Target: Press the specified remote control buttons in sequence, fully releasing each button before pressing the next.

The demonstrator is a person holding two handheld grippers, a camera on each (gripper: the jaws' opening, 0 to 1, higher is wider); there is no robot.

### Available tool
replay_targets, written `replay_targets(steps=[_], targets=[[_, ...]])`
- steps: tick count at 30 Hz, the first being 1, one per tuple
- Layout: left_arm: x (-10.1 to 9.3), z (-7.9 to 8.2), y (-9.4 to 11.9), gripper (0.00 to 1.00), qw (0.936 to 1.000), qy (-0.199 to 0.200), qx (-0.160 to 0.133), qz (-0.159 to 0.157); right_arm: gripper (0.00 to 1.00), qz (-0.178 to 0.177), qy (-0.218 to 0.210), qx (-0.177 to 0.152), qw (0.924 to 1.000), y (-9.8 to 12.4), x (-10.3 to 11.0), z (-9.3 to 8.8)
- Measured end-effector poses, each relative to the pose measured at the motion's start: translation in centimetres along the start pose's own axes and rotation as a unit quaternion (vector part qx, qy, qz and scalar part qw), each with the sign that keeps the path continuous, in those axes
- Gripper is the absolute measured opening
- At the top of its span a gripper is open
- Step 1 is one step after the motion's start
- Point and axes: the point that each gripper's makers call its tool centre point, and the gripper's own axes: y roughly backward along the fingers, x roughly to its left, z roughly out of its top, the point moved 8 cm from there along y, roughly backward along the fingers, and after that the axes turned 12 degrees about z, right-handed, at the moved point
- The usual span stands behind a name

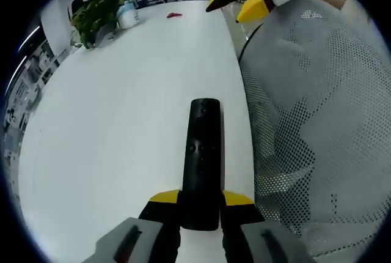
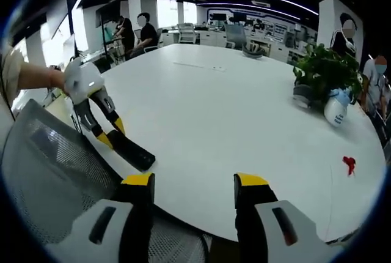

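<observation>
a: where's the remote (image 1: pixel 203 159)?
b: on the table (image 1: pixel 116 134), at 6 o'clock in the left gripper view, between the left gripper (image 1: pixel 201 205) jaws, near the table's edge; a mesh chair (image 1: pixel 317 128) is at 3 o'clock.
a: and farther off?
b: plant (image 1: pixel 101 9) at 11 o'clock, right gripper (image 1: pixel 244 0) at 1. in the right gripper view the plant sits at 2 o'clock, the remote at 8.

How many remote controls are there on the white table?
1. The remote is held between the left gripper jaws near the table edge; the right gripper view shows the same one.
</observation>
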Motion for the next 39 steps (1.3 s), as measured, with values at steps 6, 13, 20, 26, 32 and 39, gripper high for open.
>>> replay_targets(steps=[6, 13, 20, 26, 32, 39], targets=[[-0.7, 0.0, 0.1, 0.24, 1.0, 0.003, -0.004, -0.001, 0.53, 0.001, 0.0, 0.001, 1.0, 0.0, 0.1, 0.0], [-1.6, 0.1, 0.2, 0.24, 1.0, -0.001, -0.007, -0.003, 0.53, 0.004, 0.002, 0.002, 1.0, -0.1, 0.1, 0.0], [-2.5, 0.3, 0.2, 0.24, 0.9999, 0.0, -0.012, 0.003, 0.53, 0.007, 0.006, 0.007, 0.9999, -0.1, 0.2, -0.1], [-2.5, 0.2, 0.2, 0.24, 0.9997, -0.013, -0.014, 0.014, 0.52, 0.009, 0.013, 0.018, 0.9997, -0.2, 0.3, -0.1], [-2.4, -0.1, 0.3, 0.24, 0.9994, -0.005, -0.033, 0.011, 0.54, 0.056, 0.061, 0.084, 0.993, -0.9, 1.3, -0.7], [-2.4, -0.2, 0.2, 0.24, 0.9992, -0.002, -0.038, 0.009, 0.53, 0.089, 0.124, 0.153, 0.9763, -2.4, 1.5, -0.2]])
